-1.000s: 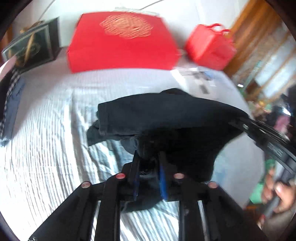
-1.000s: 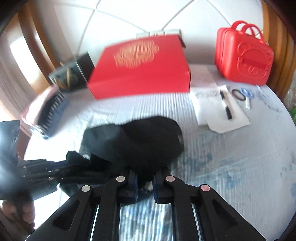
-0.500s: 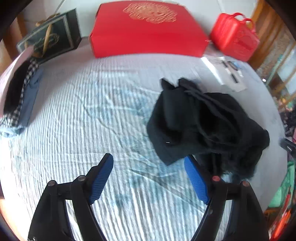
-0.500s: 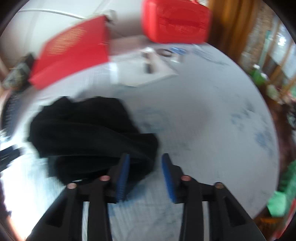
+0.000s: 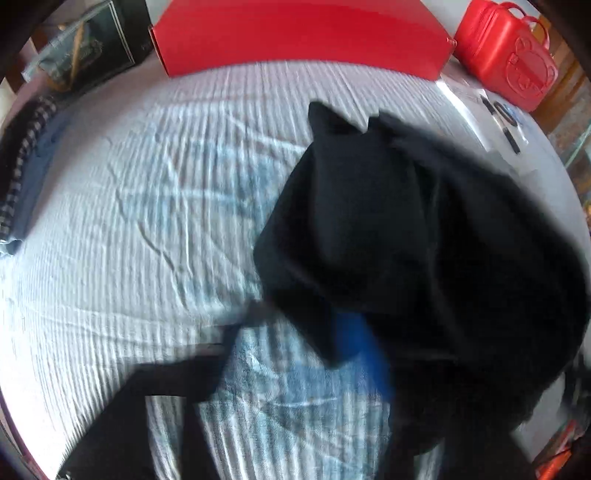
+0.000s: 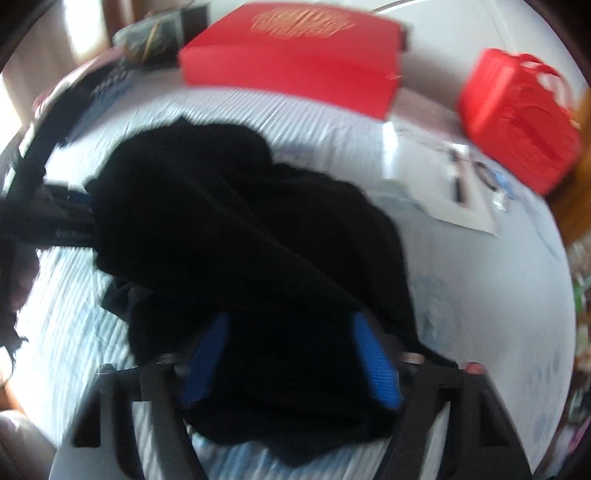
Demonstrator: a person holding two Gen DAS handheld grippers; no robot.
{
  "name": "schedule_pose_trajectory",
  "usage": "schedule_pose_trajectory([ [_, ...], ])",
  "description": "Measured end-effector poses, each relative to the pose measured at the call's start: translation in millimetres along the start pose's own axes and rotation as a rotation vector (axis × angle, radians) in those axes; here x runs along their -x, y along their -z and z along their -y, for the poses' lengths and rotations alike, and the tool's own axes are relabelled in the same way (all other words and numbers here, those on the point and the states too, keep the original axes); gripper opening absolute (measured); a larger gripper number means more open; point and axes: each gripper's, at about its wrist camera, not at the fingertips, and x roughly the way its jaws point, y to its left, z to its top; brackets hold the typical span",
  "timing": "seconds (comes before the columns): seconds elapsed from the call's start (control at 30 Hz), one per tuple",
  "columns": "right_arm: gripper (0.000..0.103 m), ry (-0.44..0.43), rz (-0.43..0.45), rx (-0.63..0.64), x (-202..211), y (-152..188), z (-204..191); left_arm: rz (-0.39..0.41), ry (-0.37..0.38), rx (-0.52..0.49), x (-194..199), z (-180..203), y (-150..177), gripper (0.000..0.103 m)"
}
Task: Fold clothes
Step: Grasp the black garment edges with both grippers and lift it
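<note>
A black garment [image 5: 406,229] lies crumpled on the pale striped bedsheet [image 5: 147,221]; it also shows in the right wrist view [image 6: 240,229]. My left gripper [image 5: 291,332] is blurred and open, its right blue pad [image 5: 354,336] partly under the garment's near edge. My right gripper [image 6: 288,354] is open, its blue pads [image 6: 376,365] standing on either side of the garment's near part. The left gripper also shows at the left edge of the right wrist view [image 6: 74,214].
A large red box [image 5: 295,33] and a red case [image 5: 506,55] stand at the back of the bed. Papers with a pen [image 6: 458,177] lie at the right. Folded checked clothes [image 5: 22,166] and a dark box [image 5: 92,48] are at the left.
Both grippers let go of the black garment, which dropped onto the bed. Both have since moved back in close to it, jaws open.
</note>
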Motion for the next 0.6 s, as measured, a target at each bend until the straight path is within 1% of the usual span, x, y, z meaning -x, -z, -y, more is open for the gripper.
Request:
schedule_pose_trajectory([
  [0.03,0.001,-0.054,0.042,-0.032,10,-6,15,0.020,-0.001,0.039,9,-2,-4,0.005],
  [0.07,0.000,-0.101,0.107,-0.072,25,-13,33,0.061,-0.019,0.060,21,-3,-8,0.005],
  [0.1,0.000,-0.122,0.171,-0.114,42,-19,51,0.107,-0.039,0.074,35,-4,-13,0.005],
  [0.13,0.000,-0.126,0.233,-0.158,58,-25,70,0.145,-0.045,0.093,51,-6,-19,0.005],
  [0.2,0.000,-0.114,0.321,-0.276,87,-34,122,0.189,-0.048,0.121,70,-8,-32,0.005],
  [0.23,0.001,-0.102,0.332,-0.313,93,-37,143,0.209,-0.056,0.133,76,-9,-38,0.005],
  [0.27,0.001,-0.087,0.326,-0.334,96,-39,160,0.225,-0.067,0.145,81,-10,-45,0.006],
  [0.3,0.001,-0.082,0.314,-0.342,96,-39,172,0.237,-0.072,0.161,86,-13,-50,0.007],
  [0.33,0.002,-0.087,0.296,-0.334,94,-37,174,0.243,-0.070,0.179,89,-17,-53,0.007],
  [0.4,0.021,-0.105,0.254,-0.303,87,-32,168,0.253,-0.089,0.209,98,-24,-57,0.007],
  [0.43,0.039,-0.115,0.234,-0.281,82,-29,161,0.259,-0.106,0.216,102,-28,-56,0.007],
  [0.47,0.056,-0.131,0.216,-0.255,77,-26,149,0.263,-0.116,0.213,108,-31,-53,0.010],
  [0.5,0.063,-0.146,0.200,-0.232,72,-23,137,0.258,-0.113,0.206,112,-33,-50,0.015],
  [0.53,0.071,-0.158,0.187,-0.212,67,-19,125,0.249,-0.107,0.193,115,-33,-45,0.036],
  [0.57,0.075,-0.169,0.167,-0.183,61,-15,111,0.241,-0.103,0.177,116,-33,-38,0.063],
  [0.6,0.076,-0.172,0.149,-0.158,55,-11,100,0.240,-0.102,0.157,117,-31,-29,0.073],
])
